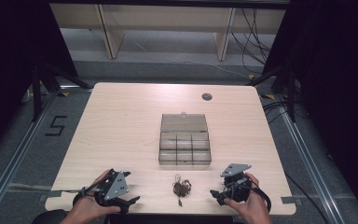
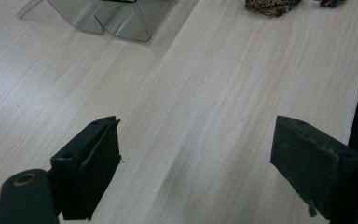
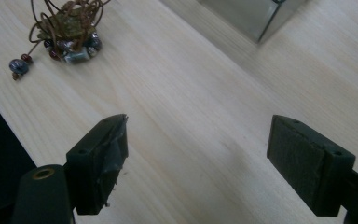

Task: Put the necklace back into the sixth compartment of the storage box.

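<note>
The necklace [image 1: 182,187] lies bunched near the table's [image 1: 121,121] front edge, between both grippers and just before the open box [image 1: 185,148]. It looks light, limp and tangly; pinch the beaded clump. Left gripper [image 1: 131,200] and right gripper [image 1: 216,195] are spread, empty.

Pale wooden table [image 1: 121,121], open compartment box [image 1: 184,142], beaded cord bundle [image 1: 182,187]
</note>
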Tool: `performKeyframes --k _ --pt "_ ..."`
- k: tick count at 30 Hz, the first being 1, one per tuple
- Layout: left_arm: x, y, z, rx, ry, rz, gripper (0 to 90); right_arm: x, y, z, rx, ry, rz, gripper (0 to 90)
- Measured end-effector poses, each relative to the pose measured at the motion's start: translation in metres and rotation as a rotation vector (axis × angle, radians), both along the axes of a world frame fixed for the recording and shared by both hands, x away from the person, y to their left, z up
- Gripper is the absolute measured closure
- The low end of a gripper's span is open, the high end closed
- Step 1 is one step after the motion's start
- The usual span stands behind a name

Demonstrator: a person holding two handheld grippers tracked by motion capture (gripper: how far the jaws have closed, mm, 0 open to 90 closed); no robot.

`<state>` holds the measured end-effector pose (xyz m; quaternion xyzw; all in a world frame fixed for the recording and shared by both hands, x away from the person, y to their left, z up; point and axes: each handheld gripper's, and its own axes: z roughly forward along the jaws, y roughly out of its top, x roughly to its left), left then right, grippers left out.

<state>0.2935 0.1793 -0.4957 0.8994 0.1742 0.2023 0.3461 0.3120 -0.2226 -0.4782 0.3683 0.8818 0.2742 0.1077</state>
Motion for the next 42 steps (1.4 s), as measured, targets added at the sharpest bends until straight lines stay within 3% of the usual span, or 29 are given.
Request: performKeyframes --k 7,8,10,14,16,17,18,19,24,25,27,33,36,38,42 --pt "0.001 -0.001 -0.001 -0.02 0.005 -0.003 15.0 0.006 0.016 0.009 -0.02 -0.014 0.052 19.6" --pt "0.0 -0.001 -0.001 -0.02 -0.001 0.003 15.0 0.006 0.019 0.013 -0.03 0.014 0.062 18.5" --pt "0.0 0.0 -0.001 -0.009 -0.006 0.002 15.0 0.006 0.025 0.017 -0.036 0.029 0.066 17.4" --pt "0.001 0.0 -0.001 -0.021 -0.005 0.001 15.0 0.01 0.038 0.02 -0.044 0.035 0.125 16.8" --pt "0.0 0.0 -0.001 -0.009 -0.004 0.007 15.0 0.011 0.044 0.022 -0.051 0.04 0.135 16.6" --pt "0.001 0.001 0.0 0.019 -0.014 0.003 15.0 0.012 0.047 0.022 -0.046 0.044 0.147 16.6" --pt "0.001 0.0 -0.001 -0.017 -0.002 0.004 15.0 0.012 0.05 0.023 -0.049 0.052 0.158 16.6" --pt "0.0 0.0 -0.001 -0.014 -0.005 0.002 15.0 0.012 0.052 0.024 -0.056 0.053 0.158 16.6" --pt "0.001 0.0 -0.001 -0.014 0.001 0.001 15.0 0.013 0.064 0.021 -0.072 0.061 0.198 16.8" --pt "0.0 0.0 -0.001 -0.012 -0.005 0.002 15.0 0.012 0.067 0.021 -0.078 0.081 0.179 16.8" --pt "0.0 0.0 -0.001 -0.011 -0.005 0.004 15.0 0.014 0.07 0.021 -0.074 0.068 0.219 17.2" --pt "0.0 -0.001 -0.002 -0.026 0.0 0.002 15.0 0.015 0.083 0.02 -0.09 0.073 0.253 16.7" --pt "0.001 0.0 -0.001 0.005 -0.006 0.006 15.0 0.015 0.09 0.018 -0.104 0.083 0.258 16.8" --pt "0.001 0.0 -0.001 -0.019 -0.004 0.001 15.0 0.017 0.095 0.016 -0.103 0.089 0.287 17.2" --pt "0.0 0.0 -0.001 -0.02 -0.005 0.001 15.0 0.02 0.103 0.013 -0.12 0.108 0.29 17.4"
